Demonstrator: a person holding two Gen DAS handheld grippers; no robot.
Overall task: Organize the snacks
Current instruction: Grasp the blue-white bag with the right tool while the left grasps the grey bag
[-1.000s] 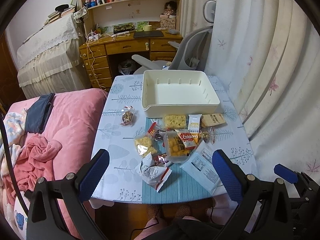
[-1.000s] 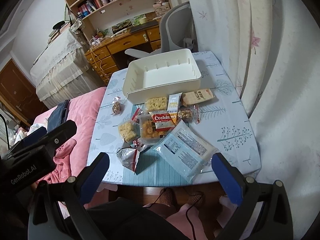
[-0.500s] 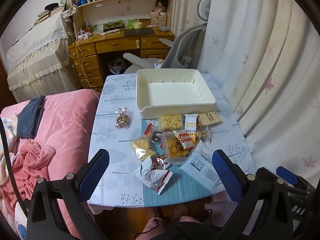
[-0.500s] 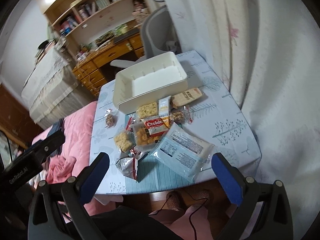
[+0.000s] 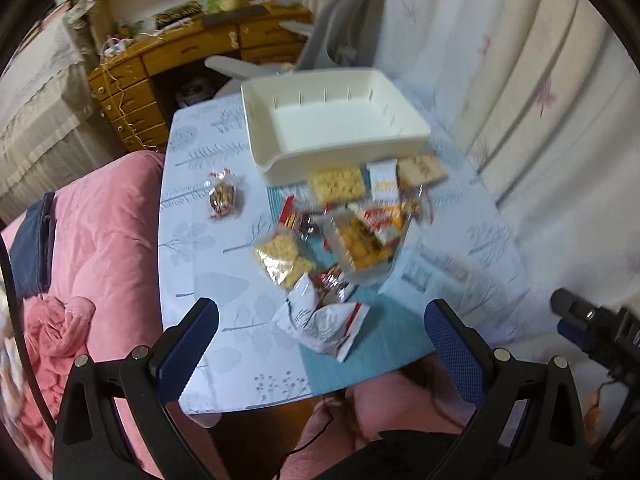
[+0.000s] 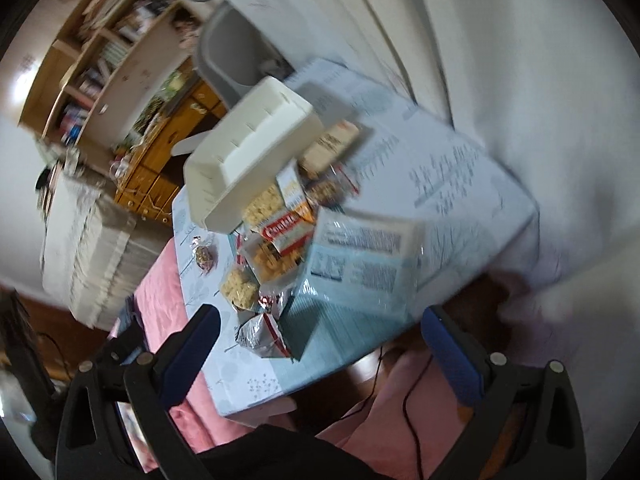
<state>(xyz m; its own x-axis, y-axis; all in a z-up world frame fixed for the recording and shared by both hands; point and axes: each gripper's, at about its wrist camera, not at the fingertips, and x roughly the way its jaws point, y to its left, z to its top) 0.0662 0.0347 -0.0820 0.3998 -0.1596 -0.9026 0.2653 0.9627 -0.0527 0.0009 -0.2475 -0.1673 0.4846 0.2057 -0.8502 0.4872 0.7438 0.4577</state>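
A pile of snack packets (image 5: 352,232) lies on the small table in front of an empty white bin (image 5: 332,128). A lone wrapped snack (image 5: 222,198) sits apart at the left. A crumpled white packet (image 5: 324,322) lies nearest me. My left gripper (image 5: 320,340) hangs open over the table's near edge, holding nothing. My right gripper (image 6: 320,352) is also open and empty, tilted, above the near edge; a large pale blue packet (image 6: 360,264), the cookie packet (image 6: 286,232) and the bin (image 6: 252,152) lie beyond it. The right gripper's body (image 5: 596,328) shows at the left view's right edge.
A pink blanket (image 5: 96,240) borders the table on the left. White curtains (image 5: 540,80) hang close on the right. A grey chair (image 5: 344,36) and a wooden desk (image 5: 180,60) stand behind the table. A person's lap in pink (image 5: 380,412) lies below the near edge.
Both grippers have moved closer to the table and both views are blurred by motion. The right view has rolled so the table now slants. No snack has moved.
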